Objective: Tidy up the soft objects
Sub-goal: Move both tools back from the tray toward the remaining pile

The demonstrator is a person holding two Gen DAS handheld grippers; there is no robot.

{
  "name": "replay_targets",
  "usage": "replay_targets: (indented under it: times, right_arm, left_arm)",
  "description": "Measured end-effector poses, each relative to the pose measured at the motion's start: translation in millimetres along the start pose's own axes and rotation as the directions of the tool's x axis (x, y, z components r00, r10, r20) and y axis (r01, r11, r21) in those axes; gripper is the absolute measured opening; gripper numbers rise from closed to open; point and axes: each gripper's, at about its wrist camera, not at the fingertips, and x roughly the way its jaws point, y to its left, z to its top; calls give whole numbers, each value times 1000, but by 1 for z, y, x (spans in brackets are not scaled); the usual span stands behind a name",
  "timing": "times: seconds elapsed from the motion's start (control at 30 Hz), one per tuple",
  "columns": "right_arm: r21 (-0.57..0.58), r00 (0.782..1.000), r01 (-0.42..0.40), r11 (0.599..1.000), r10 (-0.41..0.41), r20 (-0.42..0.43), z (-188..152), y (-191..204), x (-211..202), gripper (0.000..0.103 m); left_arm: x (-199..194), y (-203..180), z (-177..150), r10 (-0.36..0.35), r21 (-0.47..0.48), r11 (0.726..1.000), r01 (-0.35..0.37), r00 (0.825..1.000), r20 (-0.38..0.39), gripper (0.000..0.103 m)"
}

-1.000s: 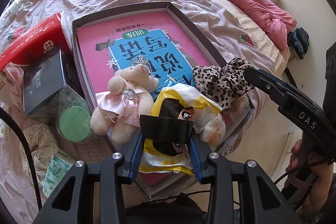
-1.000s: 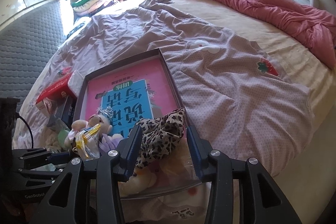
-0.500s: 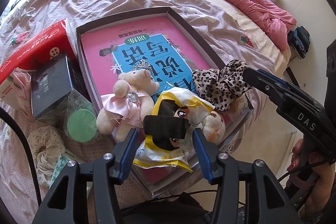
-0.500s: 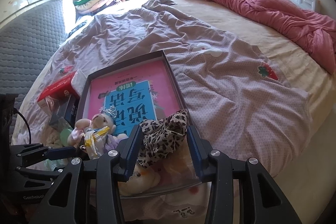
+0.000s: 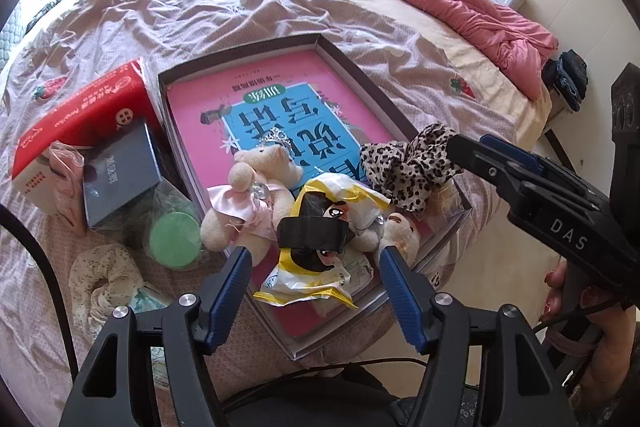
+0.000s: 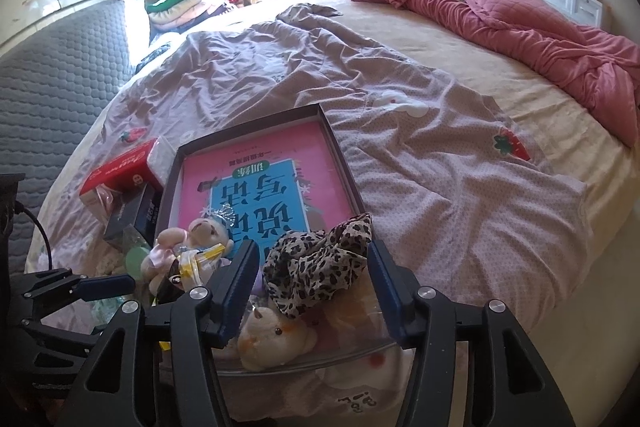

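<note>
Risk: the shallow box (image 5: 352, 67) sits at the bed's near edge, its near corner overhanging; a nudge could tip the toys to the floor.

Left gripper (image 5: 316, 277): jaws just opened, clear of the yellow packet (image 5: 320, 267) lying at the box's near edge.

Right gripper (image 6: 310, 275): jaws just opened, leopard scrunchie (image 6: 320, 267) loose between them at the box's near right corner.

Count: bears in pink, one (image 5: 256, 199); pale plush toys, one (image 6: 276, 341); red boxes, one (image 5: 80, 119); dark boxes, one (image 5: 120, 175); green discs, one (image 5: 174, 241).

Both handheld grippers are black plastic frames with silver screw heads and ribbed blue finger pads. The right gripper (image 5: 460, 155) carries white "DAS" lettering on its side; a thin black cable (image 5: 36, 255) arcs past the left gripper (image 5: 316, 279).
</note>
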Motion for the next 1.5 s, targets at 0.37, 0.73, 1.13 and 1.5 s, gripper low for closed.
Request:
replay_targets:
  times: [0.37,0.73,1.13,1.5]
  right_arm:
    - [-39,999,-7,999,8,36,3,19,-15,59]
    - [-92,997,-23,995,30,78,6,45,-33,61]
    - [-168,993,-56,984,72,92,5,80,-45,69]
    - [-239,991,-87,967,108,77,0,113,-44,70]
  left_arm:
    - [-39,9,-2,38,-28,999,-35,995,91,72]
    - [-74,28,-11,83,-87,994,-70,984,158,72]
    - [-99,67,-31,135,-175,979,-104,975,178,72]
    - [-128,121,-51,201,-286,948,-139,959,198,72]
